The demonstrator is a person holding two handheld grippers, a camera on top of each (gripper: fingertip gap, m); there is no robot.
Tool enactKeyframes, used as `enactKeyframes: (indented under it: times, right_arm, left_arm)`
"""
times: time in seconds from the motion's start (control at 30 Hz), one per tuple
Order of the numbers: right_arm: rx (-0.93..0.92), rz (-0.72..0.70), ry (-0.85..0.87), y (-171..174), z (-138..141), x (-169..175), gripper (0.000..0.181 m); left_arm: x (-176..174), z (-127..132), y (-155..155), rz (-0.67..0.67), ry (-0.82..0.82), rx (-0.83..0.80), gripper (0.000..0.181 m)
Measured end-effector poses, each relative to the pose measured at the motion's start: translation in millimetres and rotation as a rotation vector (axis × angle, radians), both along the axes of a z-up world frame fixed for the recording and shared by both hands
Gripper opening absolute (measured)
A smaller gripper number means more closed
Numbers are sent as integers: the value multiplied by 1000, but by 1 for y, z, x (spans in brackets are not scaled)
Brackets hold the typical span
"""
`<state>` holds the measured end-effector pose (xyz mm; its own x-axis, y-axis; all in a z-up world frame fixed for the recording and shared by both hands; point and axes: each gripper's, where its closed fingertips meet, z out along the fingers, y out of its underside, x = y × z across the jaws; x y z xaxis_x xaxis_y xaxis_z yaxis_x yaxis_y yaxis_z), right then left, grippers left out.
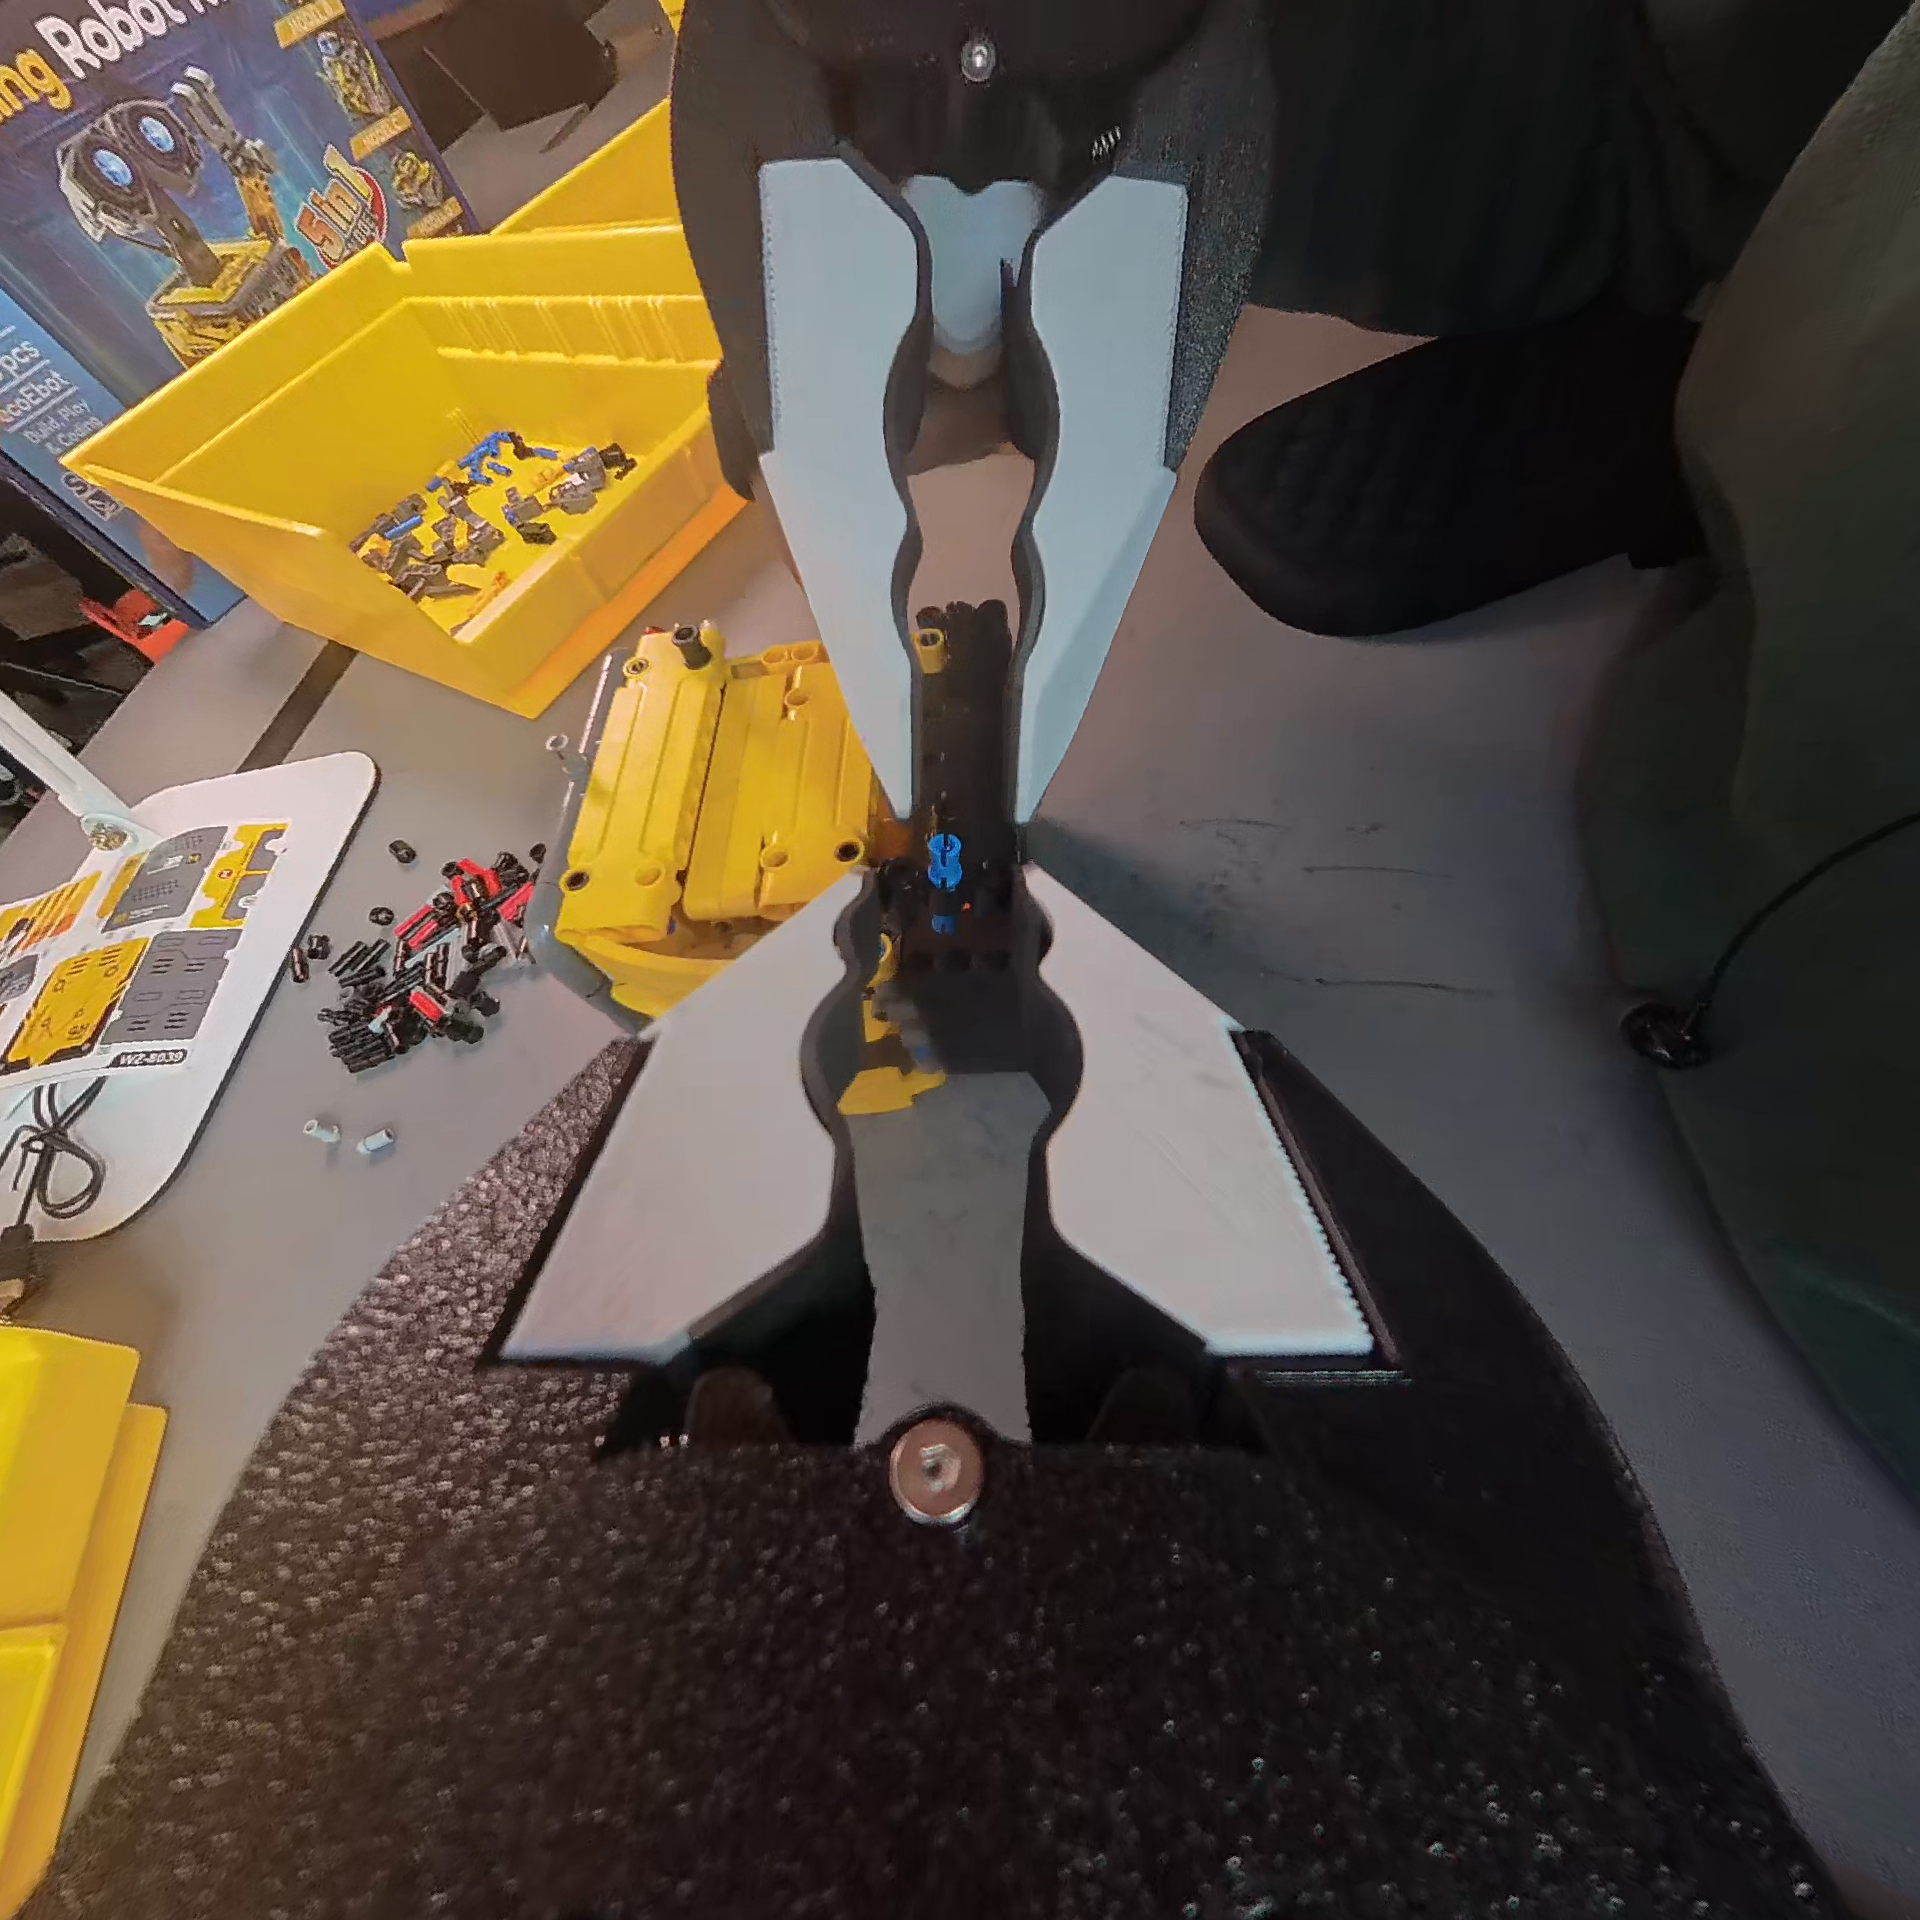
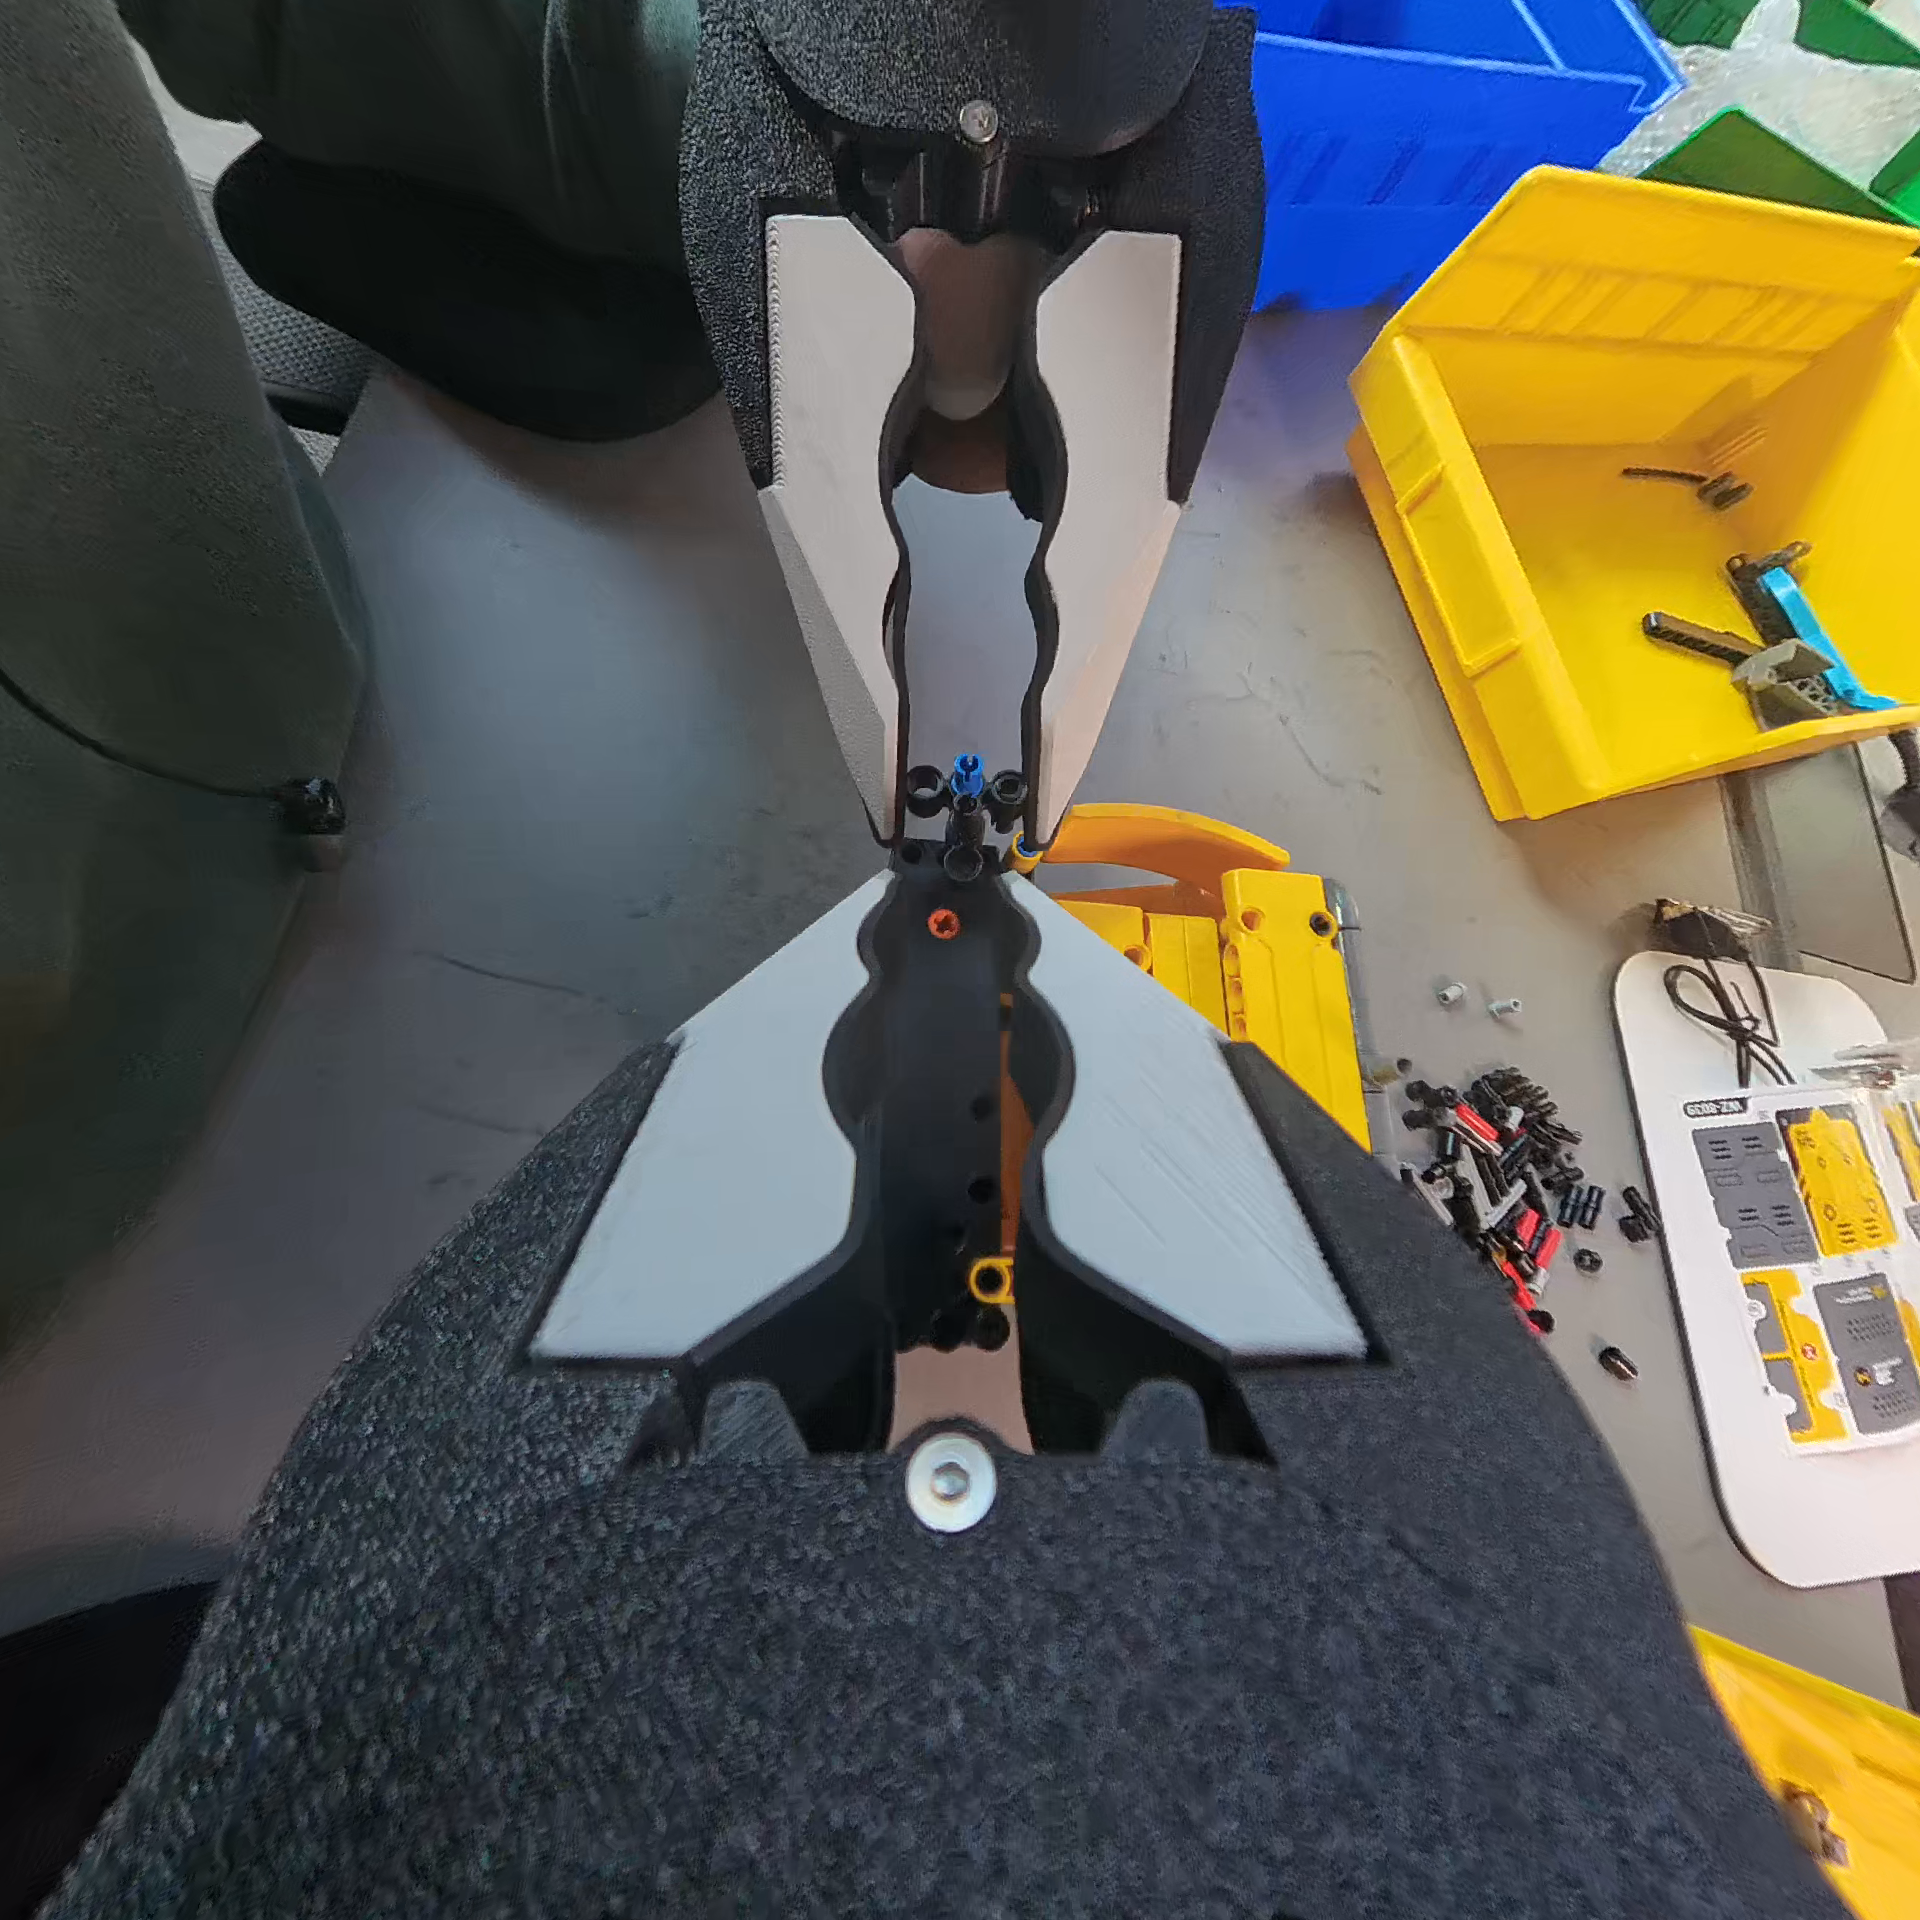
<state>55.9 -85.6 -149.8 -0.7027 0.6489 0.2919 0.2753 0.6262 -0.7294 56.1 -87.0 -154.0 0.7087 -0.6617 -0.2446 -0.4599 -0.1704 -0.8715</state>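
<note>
My left gripper (image 1: 948,883) is closed narrowly on the near end of a black brick-built beam assembly (image 1: 961,727), just beside its blue connector pin (image 1: 943,864). My right gripper (image 2: 961,862) meets the left one tip to tip and clamps the same assembly along its length; an orange pin (image 2: 941,923) and a yellow connector (image 2: 990,1278) show between my right fingers (image 2: 1164,1164). Just beyond the assembly a yellow panel-built model (image 1: 717,790) rests on the grey table (image 1: 1299,831). Beside the model lies a heap of loose black and red pins (image 1: 416,977), then a sticker sheet (image 1: 114,935). Farther off stands a yellow parts bin (image 1: 260,478), with a printed kit box (image 1: 197,156) behind it.
</note>
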Motion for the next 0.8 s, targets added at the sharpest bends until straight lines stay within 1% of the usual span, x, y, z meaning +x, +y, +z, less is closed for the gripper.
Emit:
enactKeyframes:
  times: [0.13, 0.4, 0.67, 0.8]
  right_arm:
    - [9, -2, -32, 0, -5, -3, 8]
    - [18, -6, -99, 1, -13, -4, 6]
    - [20, -45, -160, 3, -18, -4, 6]
    - [54, -46, -185, 3, -21, -4, 6]
  left_arm:
    - [1, -4, 0, 7, 10, -14, 23]
    - [0, -13, 1, 9, 22, -48, 24]
    - [-2, -13, 1, 15, 26, -43, 23]
    - [-1, -13, 1, 14, 29, -40, 25]
